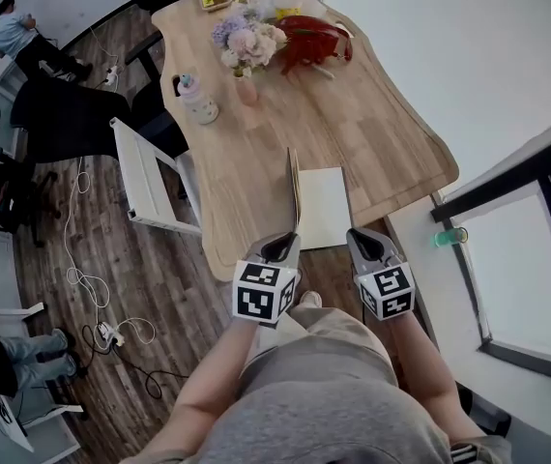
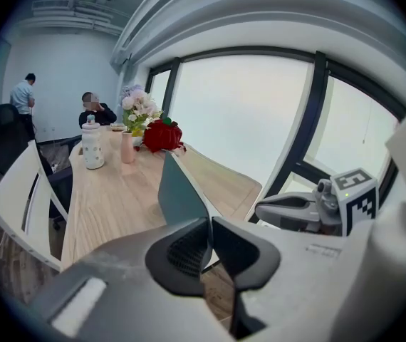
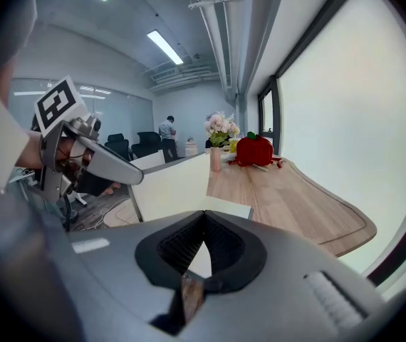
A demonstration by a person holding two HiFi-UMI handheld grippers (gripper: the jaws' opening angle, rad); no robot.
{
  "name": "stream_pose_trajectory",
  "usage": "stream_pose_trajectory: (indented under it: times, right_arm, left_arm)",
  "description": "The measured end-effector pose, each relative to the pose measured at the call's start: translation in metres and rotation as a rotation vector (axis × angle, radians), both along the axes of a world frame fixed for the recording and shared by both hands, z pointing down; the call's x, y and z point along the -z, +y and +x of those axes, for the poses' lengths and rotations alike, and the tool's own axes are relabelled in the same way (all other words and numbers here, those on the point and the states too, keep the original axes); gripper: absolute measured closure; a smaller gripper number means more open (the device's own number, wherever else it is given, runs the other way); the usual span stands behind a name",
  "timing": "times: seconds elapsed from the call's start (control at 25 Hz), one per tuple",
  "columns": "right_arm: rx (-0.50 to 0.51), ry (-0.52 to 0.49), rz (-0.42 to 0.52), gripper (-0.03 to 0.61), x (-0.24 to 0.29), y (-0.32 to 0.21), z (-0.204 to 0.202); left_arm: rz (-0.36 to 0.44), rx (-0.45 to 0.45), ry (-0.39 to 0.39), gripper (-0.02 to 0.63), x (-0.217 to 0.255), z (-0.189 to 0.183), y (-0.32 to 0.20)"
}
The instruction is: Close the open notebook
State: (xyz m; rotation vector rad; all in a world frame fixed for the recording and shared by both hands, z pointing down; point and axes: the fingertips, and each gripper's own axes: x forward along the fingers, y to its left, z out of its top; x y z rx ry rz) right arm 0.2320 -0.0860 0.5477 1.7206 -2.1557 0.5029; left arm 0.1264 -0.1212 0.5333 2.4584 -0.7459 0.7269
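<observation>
Head view: the open white-paged notebook [image 1: 322, 206] lies at the near edge of the pale wooden bench [image 1: 372, 133]. Its raised cover [image 1: 294, 189] shows there only edge-on, as a thin line.

Left gripper view gives what that hides: the cover's grey-green outer face [image 2: 178, 191] stands upright, its near edge pinched between the closed pads of the left claw [image 2: 210, 223]. Right gripper view shows the white inner side [image 3: 171, 184] instead.

The right claw [image 3: 204, 216] has its jaws brought together with nothing caught in them, and hangs just beside the flat page. Whether it touches the page I can't tell.

Far end of the bench: a pink vase [image 1: 246, 90] holds pale flowers [image 1: 242, 42]. A red object [image 1: 309, 42] lies beside it, kind unclear.
</observation>
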Motion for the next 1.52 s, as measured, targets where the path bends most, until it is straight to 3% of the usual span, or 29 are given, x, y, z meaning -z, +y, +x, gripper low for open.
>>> stream_pose_trajectory:
  times: [0.68,1.52]
  right_arm:
    - [-0.119,-0.005,0.018,0.578,0.008,0.03,0.038]
    - [-0.151,-0.045,-0.008,0.578,-0.006,0.042,0.055]
  left_arm:
    - [-0.007,-0.139,0.001,0.581,-0.017,0.068,0.02]
    - [-0.075,-0.235,-0.028,0.563,-0.077,0.125,0.039]
